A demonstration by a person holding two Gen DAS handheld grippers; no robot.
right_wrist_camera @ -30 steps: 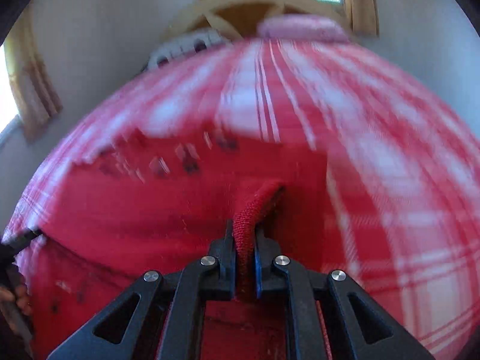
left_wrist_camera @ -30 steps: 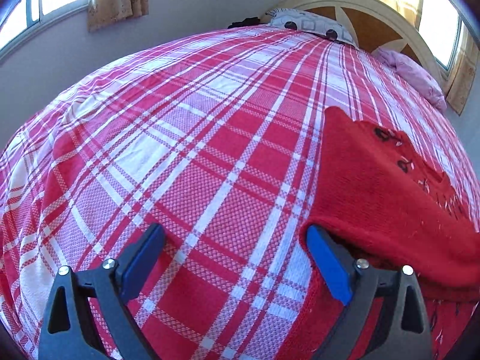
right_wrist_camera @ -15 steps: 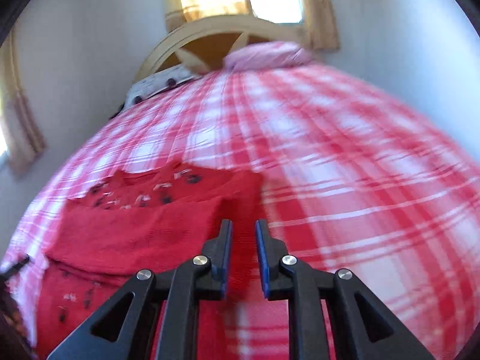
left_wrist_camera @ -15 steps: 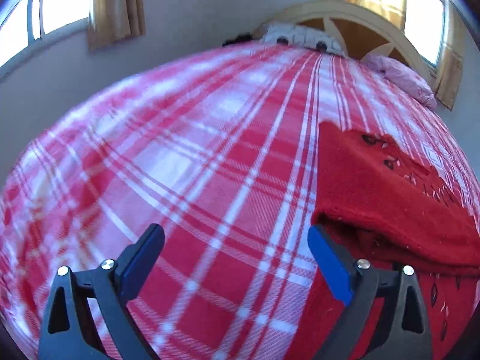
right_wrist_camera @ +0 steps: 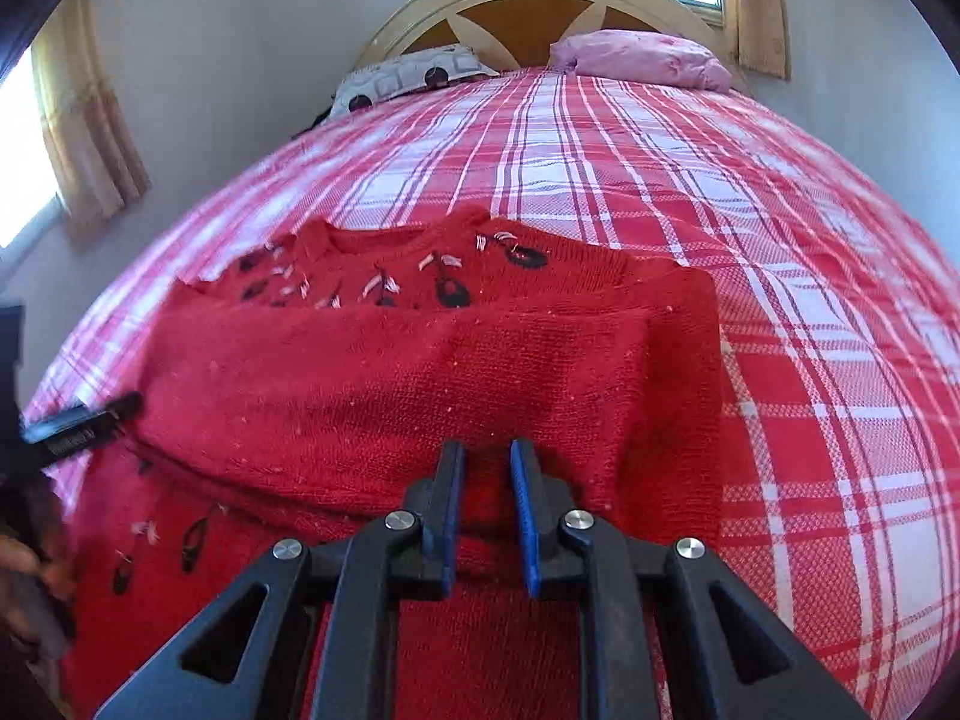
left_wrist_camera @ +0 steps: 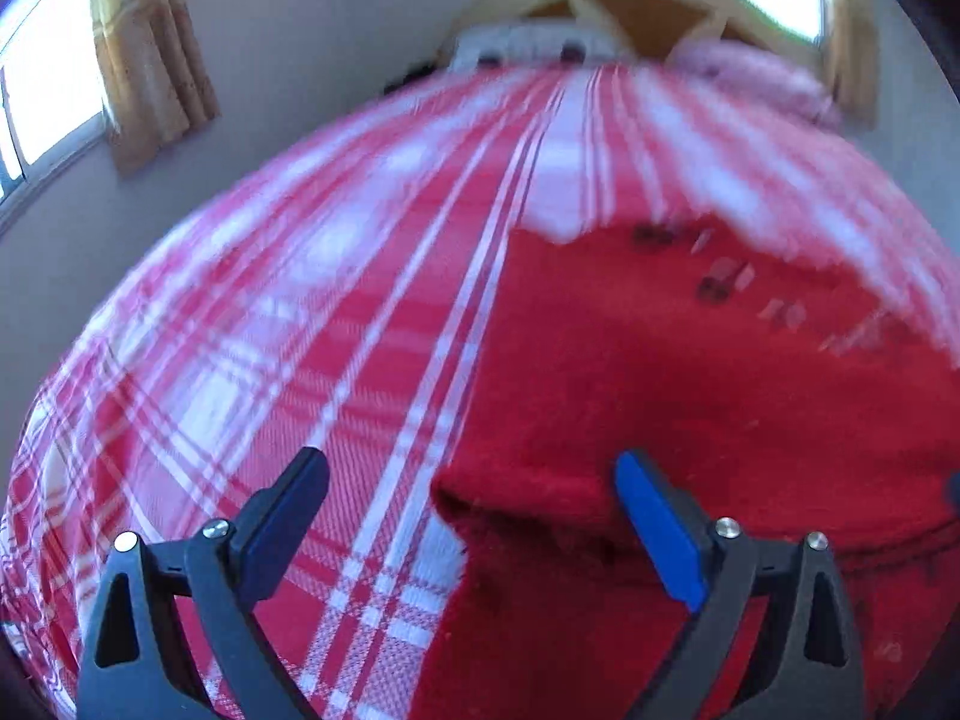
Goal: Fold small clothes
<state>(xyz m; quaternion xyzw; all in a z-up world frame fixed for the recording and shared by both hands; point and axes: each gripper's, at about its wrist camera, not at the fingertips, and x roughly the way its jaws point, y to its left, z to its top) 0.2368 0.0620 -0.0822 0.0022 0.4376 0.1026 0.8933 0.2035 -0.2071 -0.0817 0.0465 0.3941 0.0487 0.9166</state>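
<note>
On the plaid bedspread (left_wrist_camera: 312, 324), your left gripper (left_wrist_camera: 471, 519) gapes wide and empty over the folded sweater's (left_wrist_camera: 690, 396) left corner. From the right wrist, your right gripper (right_wrist_camera: 485, 510) stands slightly parted, holding nothing, above the sweater's (right_wrist_camera: 396, 384) folded edge.

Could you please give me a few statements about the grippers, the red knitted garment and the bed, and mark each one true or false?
1. The left gripper is wide open. True.
2. The right gripper clamps a fold of the red knitted sweater. False: its jaws stand slightly apart with nothing between them.
3. The sweater lies on a red and white plaid bedspread. True.
4. The sweater is spread out flat, unfolded. False: one part is folded over across its body.
5. A pink pillow lies near the headboard. True.
</note>
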